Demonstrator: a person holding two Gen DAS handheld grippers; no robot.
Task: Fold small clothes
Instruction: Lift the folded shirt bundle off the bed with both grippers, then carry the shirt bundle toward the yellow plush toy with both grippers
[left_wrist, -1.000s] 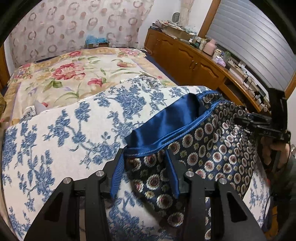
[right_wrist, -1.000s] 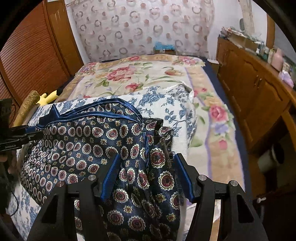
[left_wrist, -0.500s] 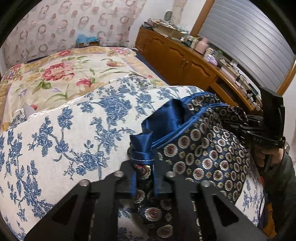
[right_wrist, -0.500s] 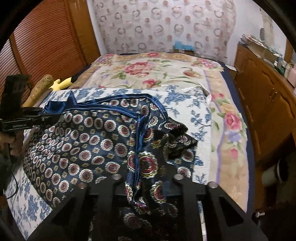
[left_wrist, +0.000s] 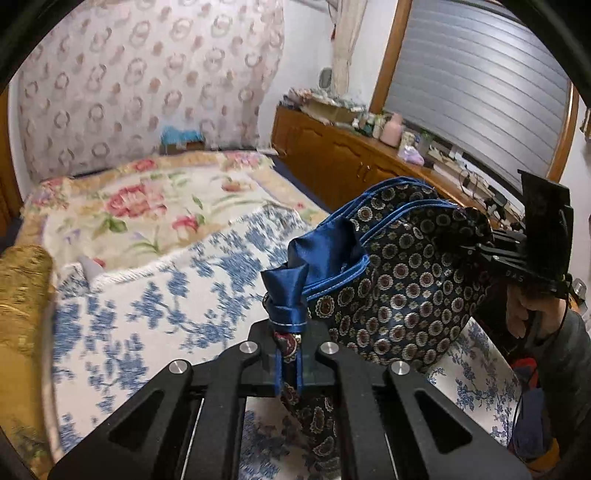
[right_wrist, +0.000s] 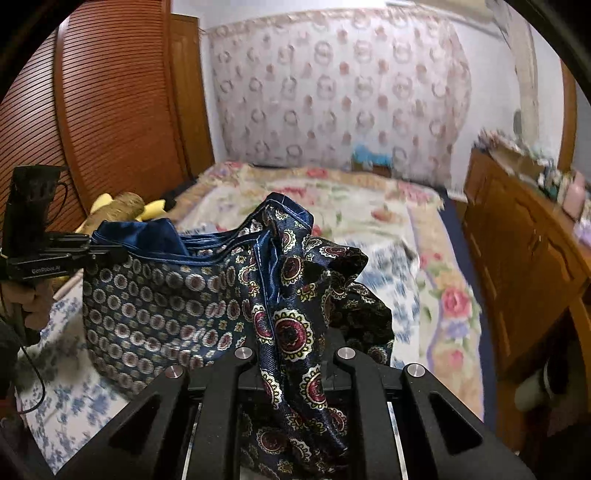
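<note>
A small navy garment (left_wrist: 399, 280) with round medallion print, blue piping and a shiny blue inside hangs stretched between both grippers above the bed. My left gripper (left_wrist: 288, 365) is shut on one bunched corner of it, with the blue satin edge pinched between the pads. In the right wrist view the garment (right_wrist: 166, 295) sags in the middle. My right gripper (right_wrist: 295, 365) has its jaws closing on the other bunched corner, and cloth fills the gap and spills over the fingers. Each view shows the other gripper, the right one (left_wrist: 476, 251) and the left one (right_wrist: 92, 251), at the far end of the cloth.
A white cloth with blue flowers (left_wrist: 166, 295) covers the near part of the bed, and a floral quilt (left_wrist: 147, 206) lies beyond it. A wooden dresser (left_wrist: 332, 162) with clutter runs along the right. A slatted wardrobe door (right_wrist: 110, 110) and a gold bolster (left_wrist: 22, 280) stand at the left.
Both grippers went from open around the garment's edges to pinching them. Both then rose, lifting the garment off the bed cover so it hangs between them.
</note>
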